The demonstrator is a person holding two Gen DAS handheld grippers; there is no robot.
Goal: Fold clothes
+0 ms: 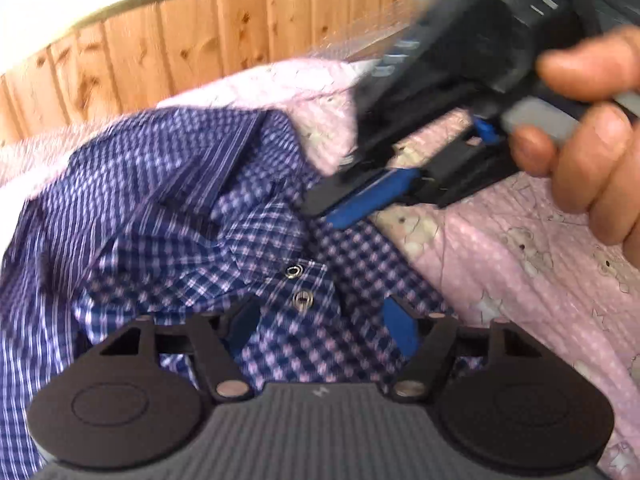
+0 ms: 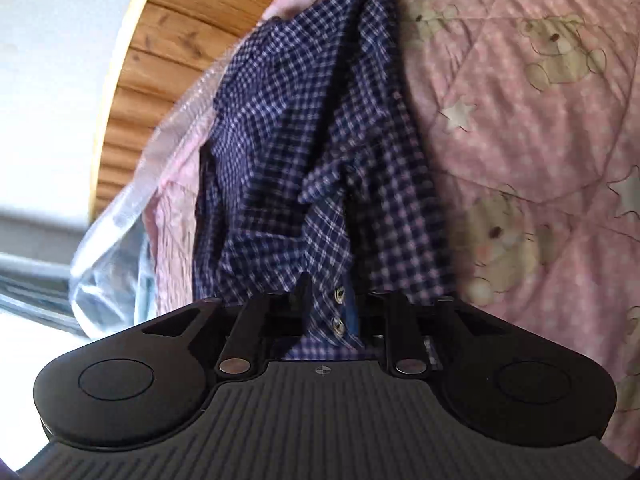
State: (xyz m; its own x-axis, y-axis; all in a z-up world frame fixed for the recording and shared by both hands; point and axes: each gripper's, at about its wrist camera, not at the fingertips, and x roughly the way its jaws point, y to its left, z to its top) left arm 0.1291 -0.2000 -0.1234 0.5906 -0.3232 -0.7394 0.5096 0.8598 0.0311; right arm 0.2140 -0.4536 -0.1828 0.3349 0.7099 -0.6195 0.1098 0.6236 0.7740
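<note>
Left wrist view: a blue-and-white checked shirt (image 1: 168, 208) is shown rumpled on a bed covered by a pink quilt (image 1: 520, 248) printed with bears and stars, with a wooden headboard (image 1: 192, 40) behind. The left tongs (image 1: 324, 324) are spread wide, the two blue pads standing on either side of the snap-button placket (image 1: 298, 286) without pinching it; the cloth lies between them ungripped. The right tongs (image 1: 352, 204) are seen entering from the upper right, held in the person's hand (image 1: 592, 152), and their blue pads appear pressed together at the shirt's edge, though motion blur makes the contact hard to read.

Right wrist view: the right tongs (image 2: 332, 312) are shown clenched on the shirt (image 2: 304, 128) at the snap placket (image 2: 339, 308), the fabric being gathered between the pads and drawn taut away from the camera. A clear plastic bag (image 2: 120, 240) is visible beside the quilt (image 2: 540, 140), near the headboard (image 2: 168, 32).

The placket is probably chosen as a grasp point because it is a firm, straight edge by which the front can be aligned. The shirt is judged not yet flattened, so folding is at an early stage; the left tongs would next need a hold on the cloth between them so that it can be spread.
</note>
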